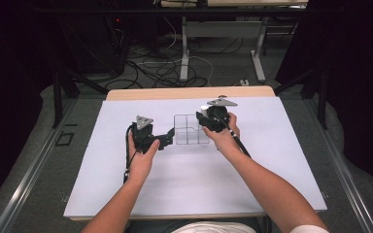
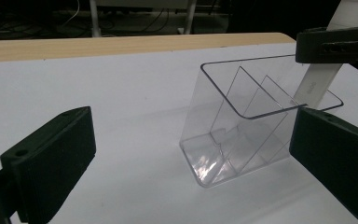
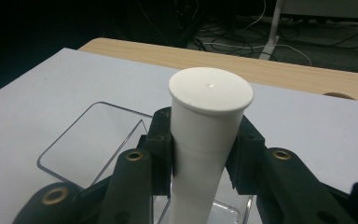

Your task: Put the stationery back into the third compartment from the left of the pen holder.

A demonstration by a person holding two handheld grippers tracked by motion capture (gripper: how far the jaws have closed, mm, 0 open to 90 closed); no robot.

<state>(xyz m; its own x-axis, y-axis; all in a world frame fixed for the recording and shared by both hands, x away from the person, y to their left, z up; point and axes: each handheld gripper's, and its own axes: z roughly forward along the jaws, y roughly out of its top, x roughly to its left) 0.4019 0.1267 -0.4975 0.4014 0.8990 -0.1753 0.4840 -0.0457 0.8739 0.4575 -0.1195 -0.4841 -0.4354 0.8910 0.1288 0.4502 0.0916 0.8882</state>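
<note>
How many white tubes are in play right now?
1. The white tube is clamped upright in the right gripper, its lower end inside the clear divided organizer at mid-table. The open left gripper holds nothing. No others visible.

1. My two grippers, left gripper point(image 1: 167, 139) and right gripper point(image 1: 205, 121), are black; brass-coloured rivets show on the right one.
2. Each carries a grey three-cornered plate point(image 1: 144, 121).
3. I see a plain white tube point(image 3: 205, 140) with faint grey lettering.
4. The divided box point(image 2: 242, 126) is clear, colourless plastic.
5. The table point(image 1: 272, 160) has a white top with a pale wood far edge.
</note>
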